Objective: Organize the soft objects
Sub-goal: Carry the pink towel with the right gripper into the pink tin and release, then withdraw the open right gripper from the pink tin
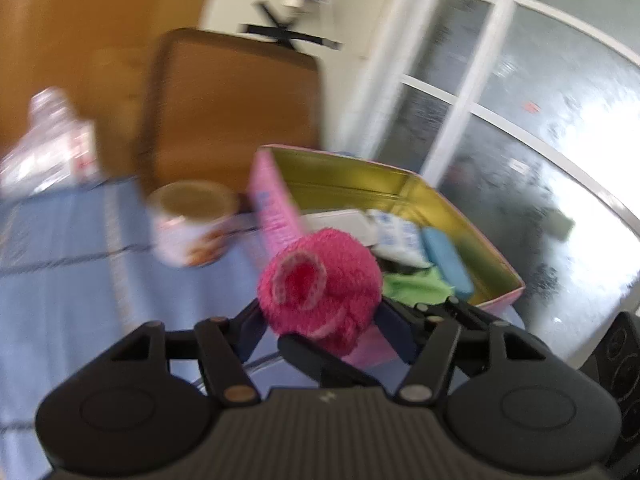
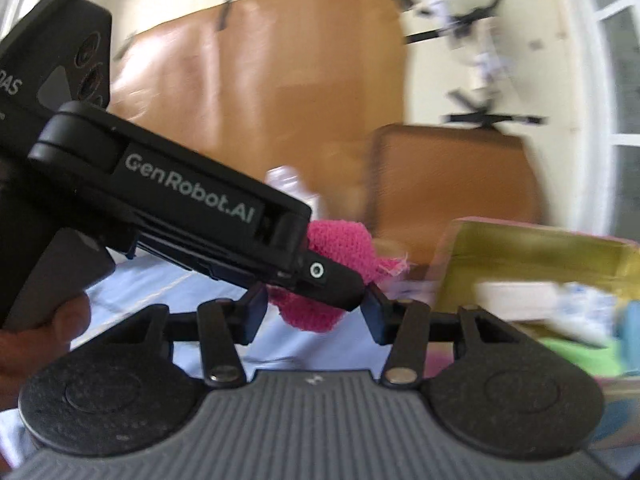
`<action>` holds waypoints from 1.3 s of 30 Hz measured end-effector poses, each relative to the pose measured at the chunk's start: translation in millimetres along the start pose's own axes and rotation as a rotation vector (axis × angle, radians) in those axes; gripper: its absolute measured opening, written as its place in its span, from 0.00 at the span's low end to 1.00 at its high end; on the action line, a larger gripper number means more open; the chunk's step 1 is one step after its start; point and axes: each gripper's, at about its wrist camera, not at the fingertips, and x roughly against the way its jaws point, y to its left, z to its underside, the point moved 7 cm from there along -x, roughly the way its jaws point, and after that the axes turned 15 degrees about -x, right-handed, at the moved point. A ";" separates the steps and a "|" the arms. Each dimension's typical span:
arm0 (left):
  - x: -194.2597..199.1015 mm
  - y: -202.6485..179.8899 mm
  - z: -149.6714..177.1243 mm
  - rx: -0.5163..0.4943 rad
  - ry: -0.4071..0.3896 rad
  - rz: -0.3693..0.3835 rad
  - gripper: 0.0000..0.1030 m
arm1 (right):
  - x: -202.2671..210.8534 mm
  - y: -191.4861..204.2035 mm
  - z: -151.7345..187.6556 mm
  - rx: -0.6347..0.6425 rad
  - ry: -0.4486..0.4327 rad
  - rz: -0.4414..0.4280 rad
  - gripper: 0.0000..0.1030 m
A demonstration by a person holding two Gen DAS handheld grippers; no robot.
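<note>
Left gripper [image 1: 320, 320] clamped on a fuzzy pink sock ball [image 1: 320, 280], lifted above the blue tablecloth [image 1: 60, 280]. Right gripper [image 2: 314, 312] part closed around the same ball [image 2: 340, 240], the left tool crossing in front; pad contact unclear. Just beyond: open pink box [image 1: 400, 184] with gold lining, holding a green cloth [image 1: 416, 286], blue case [image 1: 444, 260] and white packets [image 1: 400, 236]. Mug [image 1: 192, 224] beside the box, plastic bottle [image 1: 52, 136] further left, brown chair [image 1: 236, 108] behind.
</note>
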 end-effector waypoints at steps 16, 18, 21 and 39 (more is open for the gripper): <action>-32.2 -36.3 -20.6 -0.063 0.023 -0.117 0.88 | 14.6 -100.3 -15.9 -0.068 -0.079 0.291 0.89; -27.1 -30.4 -21.8 -0.053 0.014 -0.144 0.88 | 15.0 -97.5 -19.2 -0.077 -0.091 0.287 0.89; -17.9 -22.9 -18.8 -0.040 0.017 -0.181 0.88 | 20.6 -96.2 -22.9 -0.087 -0.107 0.288 0.89; 25.9 17.3 37.6 -0.054 0.094 -0.410 0.91 | 40.7 -87.4 -22.1 -0.337 -0.109 0.229 0.84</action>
